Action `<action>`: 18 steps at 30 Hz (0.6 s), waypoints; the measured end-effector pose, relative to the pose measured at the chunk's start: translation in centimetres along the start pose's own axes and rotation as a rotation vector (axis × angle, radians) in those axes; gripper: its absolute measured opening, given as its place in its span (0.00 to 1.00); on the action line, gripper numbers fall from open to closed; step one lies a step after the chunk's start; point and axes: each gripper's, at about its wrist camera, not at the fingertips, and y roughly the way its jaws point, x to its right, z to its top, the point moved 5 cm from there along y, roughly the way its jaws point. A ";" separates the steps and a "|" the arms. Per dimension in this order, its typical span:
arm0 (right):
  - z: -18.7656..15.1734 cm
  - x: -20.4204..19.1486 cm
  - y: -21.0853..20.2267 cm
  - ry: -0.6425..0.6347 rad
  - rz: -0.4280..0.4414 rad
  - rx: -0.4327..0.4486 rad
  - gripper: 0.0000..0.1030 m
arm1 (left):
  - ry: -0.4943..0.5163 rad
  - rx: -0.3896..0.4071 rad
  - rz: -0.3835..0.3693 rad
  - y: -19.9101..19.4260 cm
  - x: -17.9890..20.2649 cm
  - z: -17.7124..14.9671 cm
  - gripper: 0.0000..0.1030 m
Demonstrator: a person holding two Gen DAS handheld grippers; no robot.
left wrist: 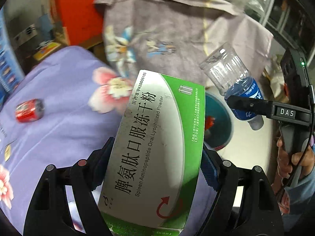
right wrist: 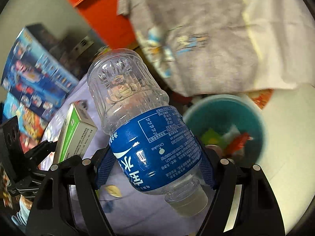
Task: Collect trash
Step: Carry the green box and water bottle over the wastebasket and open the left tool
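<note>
- Trash filled both grippers: in the left wrist view the left gripper (left wrist: pixel 155 157) pinched a green-and-white medicine box (left wrist: pixel 153 143) across its width, the box running from the bottom centre up to the middle of the frame.
- In the right wrist view the right gripper (right wrist: pixel 157 167) clamped an empty clear plastic bottle (right wrist: pixel 145 129) at its blue label, cap toward the lower right, base tilted toward the upper left.
- The same bottle appeared at the right of the left wrist view, held in the black fingers of the right gripper, with a person's hand (left wrist: pixel 291 157) on the handle at the lower right edge.
- Just beyond the bottle, at centre right of the right wrist view, stood a teal bin (right wrist: pixel 256 114) with colourful scraps inside; in the left view it showed partly behind the box.
- A red soda can (left wrist: pixel 29 110) lay on its side on the purple floral sheet (left wrist: pixel 65 98) at the left of the left wrist view.
- Farther up, a grey printed cloth (left wrist: pixel 177 29) spread across the top centre.
- An orange box (left wrist: pixel 78 9) sat at the upper left, blurred.
</note>
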 end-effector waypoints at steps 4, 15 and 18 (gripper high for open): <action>-0.1 4.6 -1.5 0.068 -0.032 0.027 0.69 | 0.028 -0.043 -0.033 2.9 3.3 1.2 0.78; -1.1 13.7 -0.9 0.228 -0.059 -0.003 0.69 | 0.102 -0.145 -0.062 10.8 9.6 3.9 0.78; -1.2 15.2 -0.5 0.257 -0.064 -0.012 0.69 | 0.109 -0.167 -0.071 12.8 11.1 4.6 0.78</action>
